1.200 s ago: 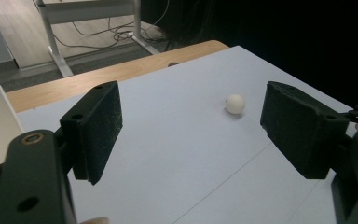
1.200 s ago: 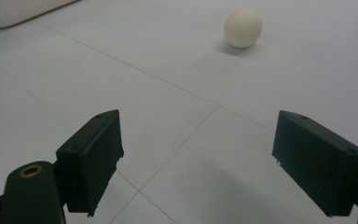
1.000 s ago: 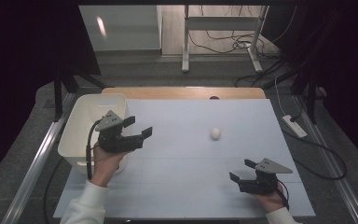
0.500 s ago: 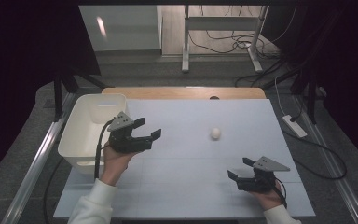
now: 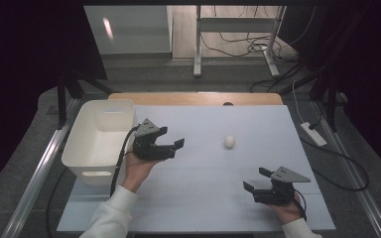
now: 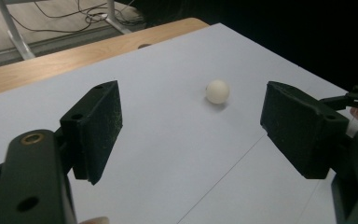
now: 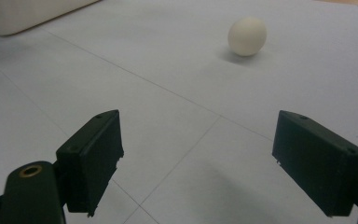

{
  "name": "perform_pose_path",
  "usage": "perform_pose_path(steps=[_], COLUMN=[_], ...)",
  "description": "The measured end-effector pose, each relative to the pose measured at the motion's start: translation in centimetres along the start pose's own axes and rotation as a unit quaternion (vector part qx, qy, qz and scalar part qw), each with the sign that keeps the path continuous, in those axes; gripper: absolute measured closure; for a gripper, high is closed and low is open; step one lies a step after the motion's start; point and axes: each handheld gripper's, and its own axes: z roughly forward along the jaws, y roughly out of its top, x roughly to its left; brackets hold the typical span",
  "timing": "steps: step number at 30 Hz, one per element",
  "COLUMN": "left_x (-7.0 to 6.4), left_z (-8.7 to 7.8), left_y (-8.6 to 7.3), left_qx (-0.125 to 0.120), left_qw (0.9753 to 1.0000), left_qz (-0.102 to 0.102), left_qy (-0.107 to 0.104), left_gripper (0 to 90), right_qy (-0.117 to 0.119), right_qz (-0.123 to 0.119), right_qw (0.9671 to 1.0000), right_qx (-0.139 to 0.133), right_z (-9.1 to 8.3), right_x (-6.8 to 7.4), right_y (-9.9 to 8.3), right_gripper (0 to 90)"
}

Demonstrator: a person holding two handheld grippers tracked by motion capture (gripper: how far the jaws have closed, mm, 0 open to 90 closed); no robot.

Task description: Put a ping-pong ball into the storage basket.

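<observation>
the surface [image 5: 203, 198] is pale blue-white, with a strip of wood [image 5: 193, 98] showing along its far edge. at its left end sits a white bin [image 5: 96, 139], open at the top, its inside bare as far as the high view shows.

the left gripper [image 5: 171, 144] hangs above the surface just right of the bin, fingers [image 6: 93, 130] apart and holding nothing, pointed toward the ball. the right gripper [image 5: 256, 180] sits low near the front right corner, its fingers [image 7: 91, 156] also wide apart and empty.

the ball [image 5: 229, 141], small and off-white, lies alone on the surface right of centre, well apart from both grippers. nothing stands between it and either gripper; in both gripper views it shows in the gap between the fingers, farther off.

the room around the surface is dark. the bin is cut off in the right gripper view, just a pale edge at the top left. whether the right gripper touches the surface is hard to tell.
</observation>
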Motion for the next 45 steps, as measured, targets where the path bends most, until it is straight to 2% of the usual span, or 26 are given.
perform_pose_path(steps=[13,21,31,35,40,45], left_x=[-0.3,-0.1,0.2,0.2,0.0,-0.3], left_z=[2.3,3.6,5.5,6.8,8.1,9.5], left_y=[0.1,0.0,-0.5,-1.0,-1.2,-1.3], left_qx=[0.016,0.022,0.029,0.037,0.042,0.058], left_qw=[0.9995,0.9992,0.9989,0.9984,0.9979,0.9966], left_qz=[0.019,0.022,0.023,0.021,0.028,0.037], left_qy=[-0.019,-0.024,-0.03,-0.036,-0.042,-0.045], left_gripper=[21.3,20.9,19.3,18.7,18.7,18.7], right_qy=[-0.003,-0.001,0.013,0.017,0.019,0.019], right_qz=[0.001,0.003,0.009,0.006,0.003,0.001], right_qw=[1.0,1.0,0.9998,0.9998,0.9998,0.9998], right_qx=[-0.001,-0.002,-0.008,-0.007,-0.006,-0.005], right_z=[0.1,0.4,0.4,0.6,0.7,0.8], right_x=[0.1,0.0,-0.3,-0.3,-0.2,0.0], right_y=[0.1,0.2,0.3,0.3,0.3,0.4], right_gripper=[15.9,15.9,16.2,16.1,16.1,16.1])
